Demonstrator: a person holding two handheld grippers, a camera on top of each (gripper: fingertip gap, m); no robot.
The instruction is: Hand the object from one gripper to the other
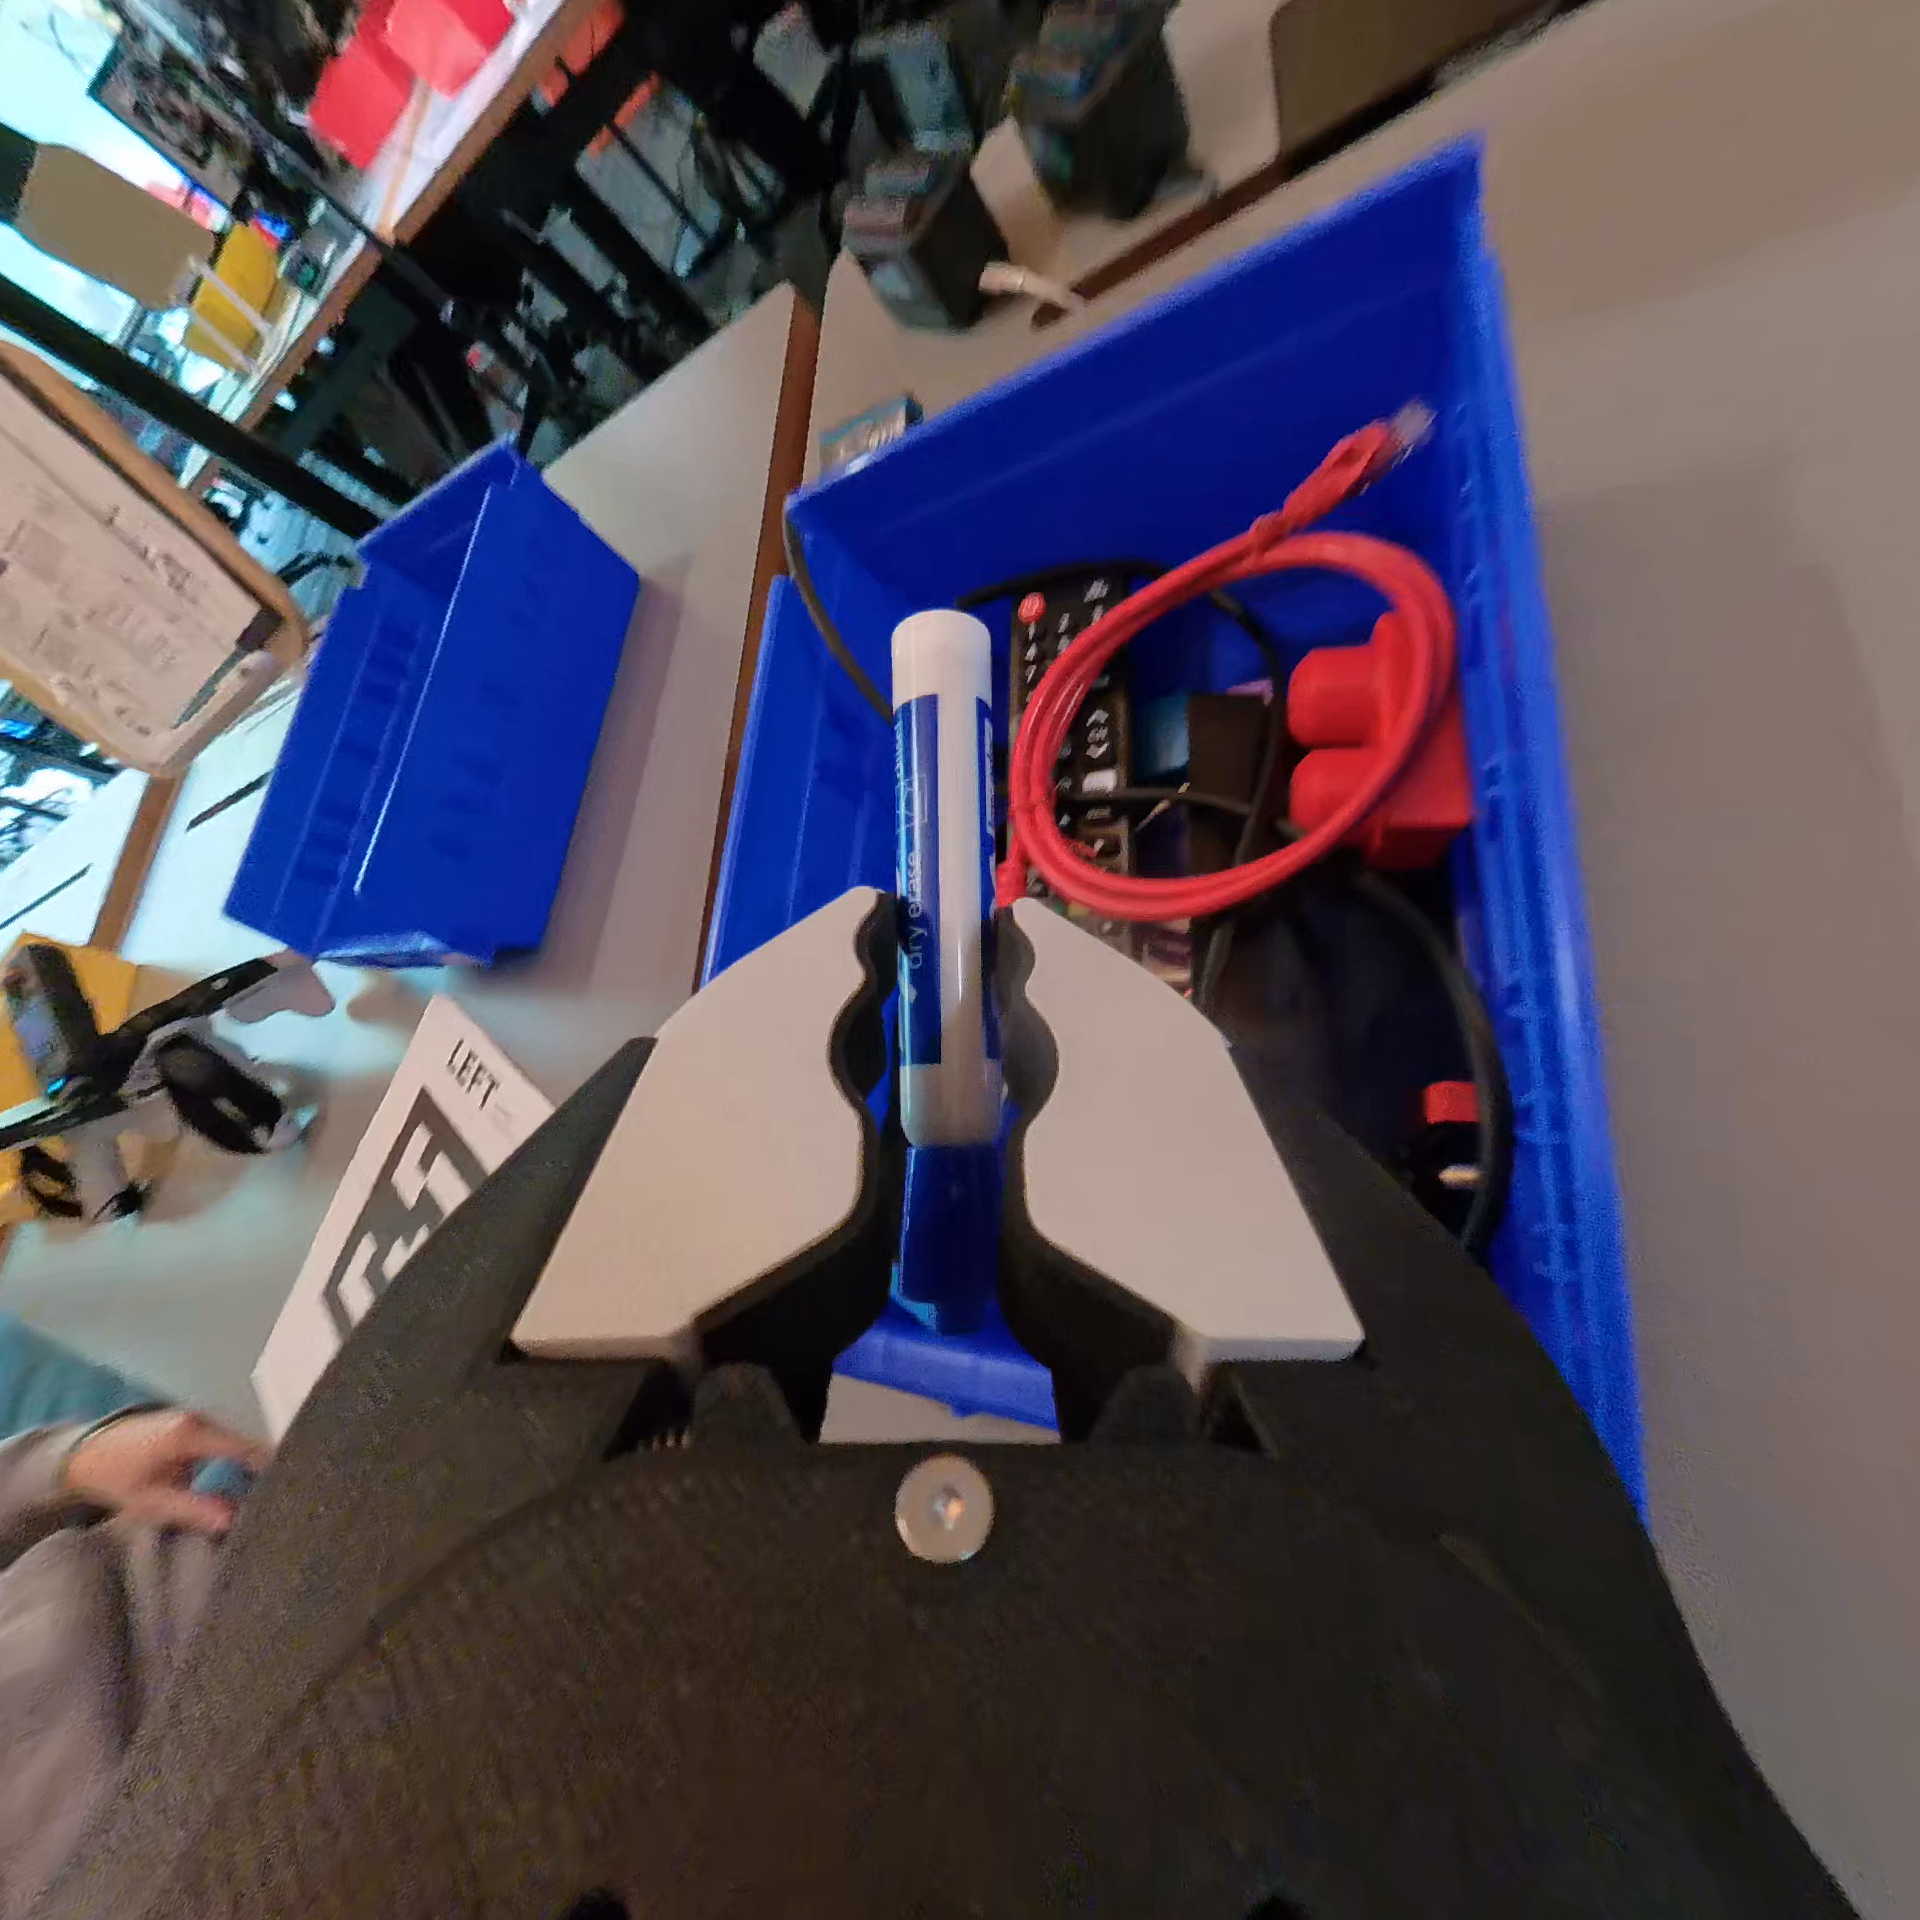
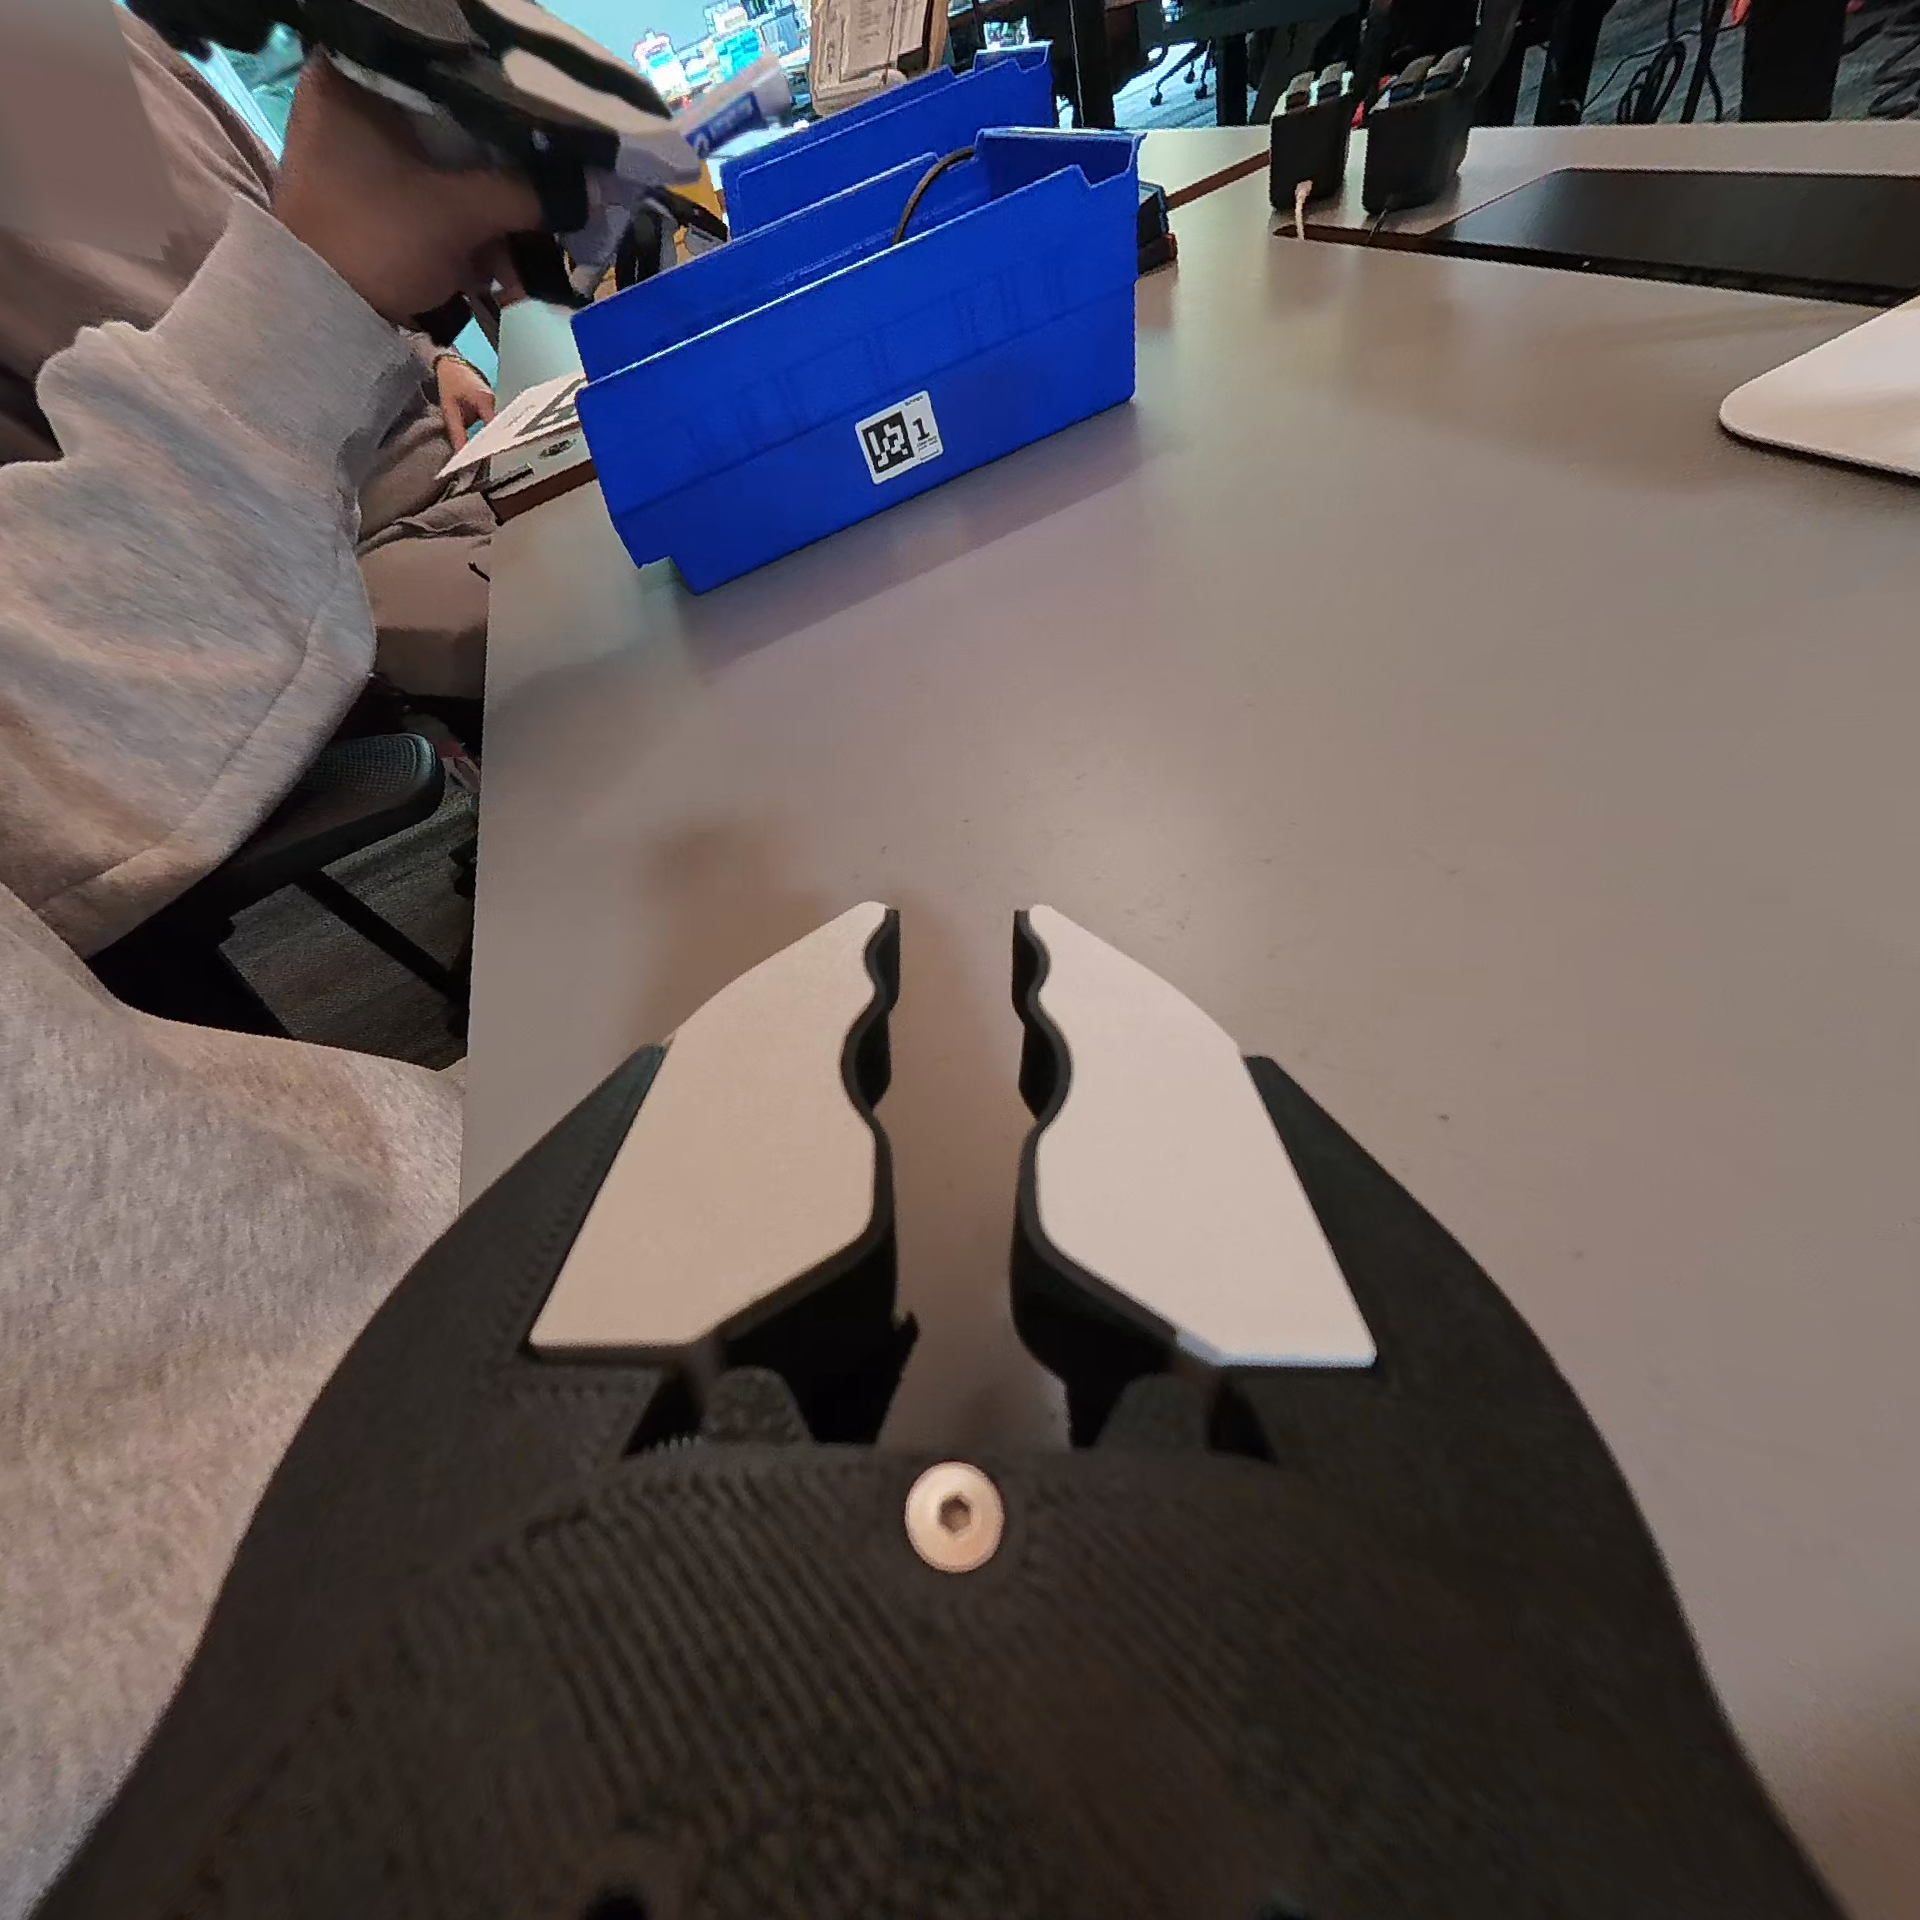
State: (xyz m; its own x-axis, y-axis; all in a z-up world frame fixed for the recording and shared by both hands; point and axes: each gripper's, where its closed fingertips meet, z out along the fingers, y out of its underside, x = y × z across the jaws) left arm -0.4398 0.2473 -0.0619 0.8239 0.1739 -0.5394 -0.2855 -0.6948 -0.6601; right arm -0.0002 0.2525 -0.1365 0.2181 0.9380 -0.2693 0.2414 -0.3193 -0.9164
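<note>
A blue and white dry-erase marker [image 1: 940, 790] is clamped between the fingers of my left gripper [image 1: 945, 914]. Its white end points forward and its blue cap sits back between the jaws. The gripper holds it above an open blue bin [image 1: 1507, 727]. My right gripper [image 2: 956, 920] is open with a narrow gap and holds nothing, low over the grey table [image 2: 1299, 727]. In the right wrist view the left gripper [image 2: 582, 145] shows far off at the top left, above the same bin [image 2: 862, 416].
The bin holds a coiled red cable [image 1: 1226, 894], a red block [image 1: 1371, 748], a black remote [image 1: 1081, 727] and dark cords. A second blue bin [image 1: 436, 707] stands to its left, by a white tag sheet [image 1: 416, 1164]. A person's grey sleeve [image 2: 177, 520] fills the left.
</note>
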